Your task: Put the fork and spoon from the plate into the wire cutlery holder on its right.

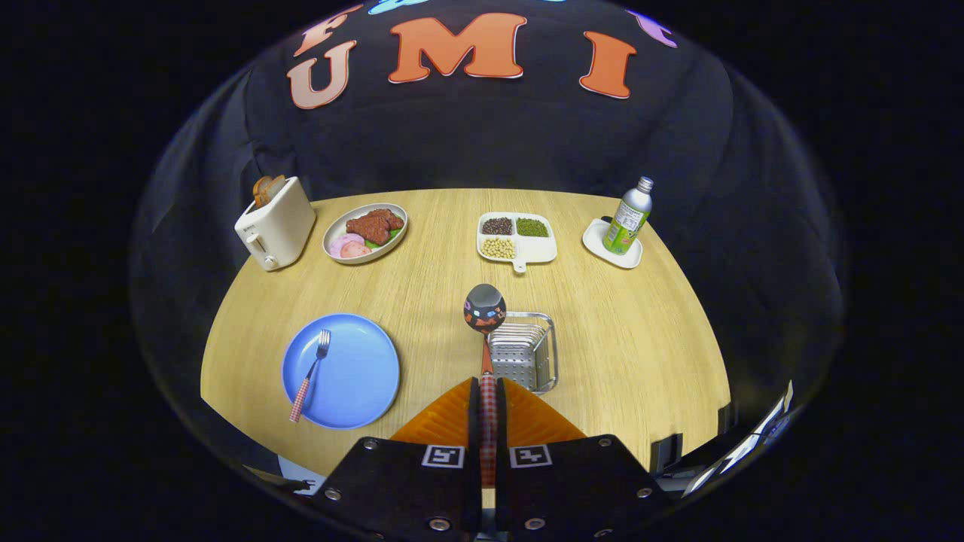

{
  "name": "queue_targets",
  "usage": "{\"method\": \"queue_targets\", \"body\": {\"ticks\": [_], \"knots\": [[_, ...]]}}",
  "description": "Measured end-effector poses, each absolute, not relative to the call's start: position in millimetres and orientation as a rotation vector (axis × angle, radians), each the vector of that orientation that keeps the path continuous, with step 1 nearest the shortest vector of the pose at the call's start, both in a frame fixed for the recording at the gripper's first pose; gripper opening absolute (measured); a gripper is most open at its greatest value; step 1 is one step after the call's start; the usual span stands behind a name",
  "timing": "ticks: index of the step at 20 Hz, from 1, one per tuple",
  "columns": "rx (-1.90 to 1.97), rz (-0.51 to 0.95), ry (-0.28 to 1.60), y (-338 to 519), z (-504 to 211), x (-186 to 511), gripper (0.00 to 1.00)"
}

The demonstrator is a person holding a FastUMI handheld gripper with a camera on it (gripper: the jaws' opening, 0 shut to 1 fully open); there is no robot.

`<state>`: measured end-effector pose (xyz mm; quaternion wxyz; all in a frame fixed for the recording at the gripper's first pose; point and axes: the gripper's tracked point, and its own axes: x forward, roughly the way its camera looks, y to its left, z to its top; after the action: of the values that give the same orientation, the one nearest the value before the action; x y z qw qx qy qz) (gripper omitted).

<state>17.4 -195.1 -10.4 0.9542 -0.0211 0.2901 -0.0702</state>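
**Spoon gripped above the holder, fork on the plate**

At the bottom centre of the frame the gripper (488, 410) has its two fingers pressed together on the checked handle of the spoon (485, 309). The spoon stands up from the fingers toward the middle of the frame, its bowl at the top, reflecting the booth. Just right of the spoon's stem, and just ahead of the fingers, sits the wire holder (523, 354), a small basket with a perforated insert; the spoon's bowl overlaps the holder's upper left corner in the picture, and whether it touches the wire cannot be told.

To the lower left lies the blue plate (361, 376) with the fork (311, 373) on its left part, tines toward the top of the frame, checked handle reaching over the near rim.

Across the table (640, 339), in the upper part, stand from left to right a toaster (275, 223) with bread in it, an oval dish (365, 232) of meat, a divided tray (517, 239) of beans, and a bottle (628, 217) on a small white tray (595, 239).
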Motion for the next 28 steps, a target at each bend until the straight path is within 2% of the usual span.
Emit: {"method": "queue_targets", "body": {"ticks": [11, 18, 28], "knots": [[-0.104, -0.054, 0.873, -215, -27, 15, 0.08], [-0.104, -0.051, 1.013, -224, -40, 26, 0.08], [-0.132, -0.039, 1.138, -227, -58, 44, 0.08]]}}
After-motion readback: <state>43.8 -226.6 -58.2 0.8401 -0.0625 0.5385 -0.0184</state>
